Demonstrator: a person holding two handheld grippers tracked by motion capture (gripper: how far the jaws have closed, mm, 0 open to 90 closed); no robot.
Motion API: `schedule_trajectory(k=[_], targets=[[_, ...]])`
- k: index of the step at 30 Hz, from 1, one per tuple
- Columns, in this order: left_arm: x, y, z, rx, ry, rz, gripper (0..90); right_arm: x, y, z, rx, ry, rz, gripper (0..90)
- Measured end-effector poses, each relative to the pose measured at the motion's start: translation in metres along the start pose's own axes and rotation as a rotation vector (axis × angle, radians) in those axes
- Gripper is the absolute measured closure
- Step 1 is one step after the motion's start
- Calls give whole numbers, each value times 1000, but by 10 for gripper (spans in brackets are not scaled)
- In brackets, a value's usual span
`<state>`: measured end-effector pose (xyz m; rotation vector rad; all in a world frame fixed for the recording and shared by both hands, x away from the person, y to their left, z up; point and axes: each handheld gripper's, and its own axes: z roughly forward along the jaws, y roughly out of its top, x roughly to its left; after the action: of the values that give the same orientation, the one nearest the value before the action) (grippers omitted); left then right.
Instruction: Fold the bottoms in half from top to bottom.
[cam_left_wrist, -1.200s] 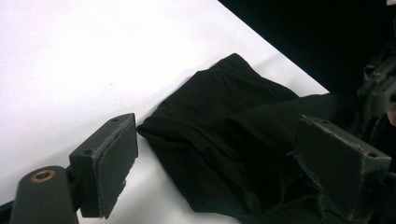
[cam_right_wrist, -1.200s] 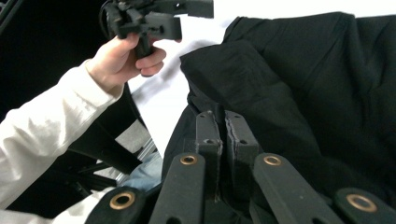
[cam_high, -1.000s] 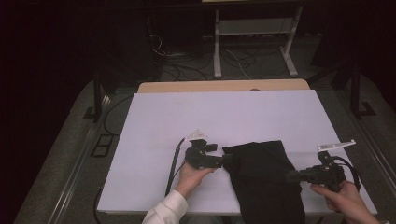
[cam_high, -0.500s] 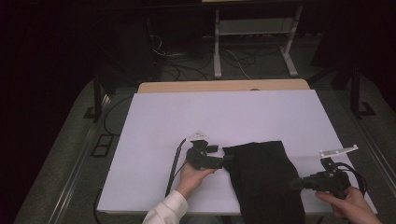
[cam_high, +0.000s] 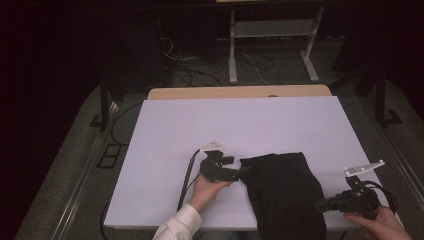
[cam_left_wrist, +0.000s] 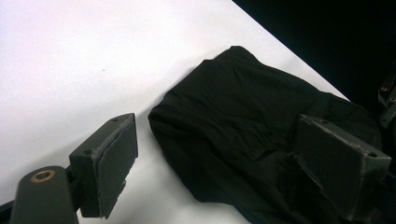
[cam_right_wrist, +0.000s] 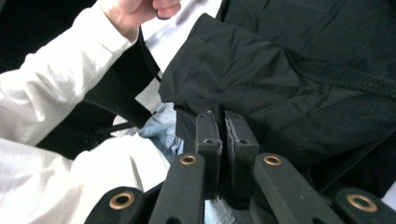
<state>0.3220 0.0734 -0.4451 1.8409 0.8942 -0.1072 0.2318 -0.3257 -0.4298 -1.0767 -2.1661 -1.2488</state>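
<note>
The black garment (cam_high: 285, 195) is matt woven cloth; the table (cam_high: 250, 125) is covered in a smooth, matt white surface, edged with wood.

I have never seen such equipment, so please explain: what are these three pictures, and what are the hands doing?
A person sits at a white table with a hand-held gripper in each hand. The high view looks down from above; the two gripper views come from cameras riding on each tool. A black garment lies at the near edge. The left hand-held gripper is open, its jaws straddling the cloth's edge without pressing. The right hand-held gripper is shut, seemingly pinching the cloth's edge.
</note>
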Motion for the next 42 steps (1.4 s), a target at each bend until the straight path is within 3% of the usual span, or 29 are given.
schedule_trajectory(k=[5, 7, 11, 15, 23, 26, 28, 42], targets=[[0, 0, 1, 3, -4, -2, 137, 4, -4, 5, 58, 18, -19, 820], [0, 0, 1, 3, -4, -4, 137, 5, -6, 8, 92, 44, -25, 773], [0, 0, 1, 2, -3, -5, 135, 7, -6, 8, 94, 24, -40, 635], [-1, 0, 2, 6, -4, 0, 129, 5, -2, 6, 39, -27, -47, 477], [-2, -1, 5, 28, 5, 3, 71, 7, 15, -5, -135, -148, -109, 158], [-2, -1, 8, 40, 4, 5, 35, 6, 19, -8, -174, -193, -117, 110], [-3, 0, 8, 44, 6, 11, 25, 4, 22, -9, -185, -205, -118, 0], [-6, 9, 9, 50, 30, 37, 0, -5, 40, -13, -174, -276, -153, 0]])
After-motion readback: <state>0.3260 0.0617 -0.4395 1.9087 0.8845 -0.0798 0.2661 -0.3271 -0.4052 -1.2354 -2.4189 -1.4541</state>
